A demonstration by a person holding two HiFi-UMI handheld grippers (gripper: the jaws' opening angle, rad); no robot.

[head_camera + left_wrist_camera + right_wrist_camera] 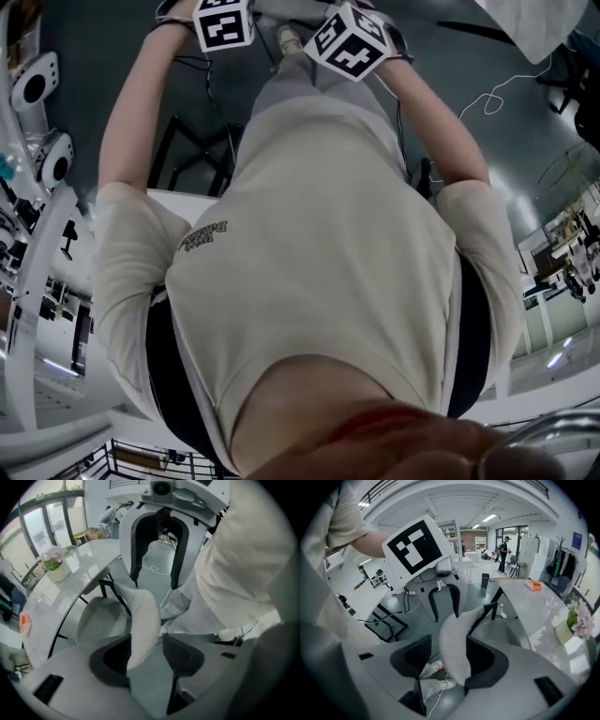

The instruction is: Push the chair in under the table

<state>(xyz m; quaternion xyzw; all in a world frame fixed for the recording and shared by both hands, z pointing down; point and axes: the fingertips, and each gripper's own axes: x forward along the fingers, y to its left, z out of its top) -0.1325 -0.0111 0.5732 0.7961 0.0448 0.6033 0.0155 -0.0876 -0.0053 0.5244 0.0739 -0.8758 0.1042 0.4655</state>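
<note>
A chair with a pale grey curved backrest [140, 620] and a round seat [101, 616] stands next to a long white table [70, 578]. In the left gripper view my left gripper [149, 656] is open, the backrest's top edge between its jaws and lying against the left pad. In the right gripper view the same backrest [454, 644] lies between the jaws of my open right gripper [449, 660], against the right pad. Both grippers straddle the backrest from above, side by side. The head view shows only their marker cubes [223, 23] [349, 42]; the person's torso hides the chair.
A flower pot [54, 564] and an orange object [24, 623] sit on the table, with a glass [551, 603] nearby. The person's shoes [436, 667] stand just behind the chair. A black-framed white desk [370, 604] and cables lie to that side.
</note>
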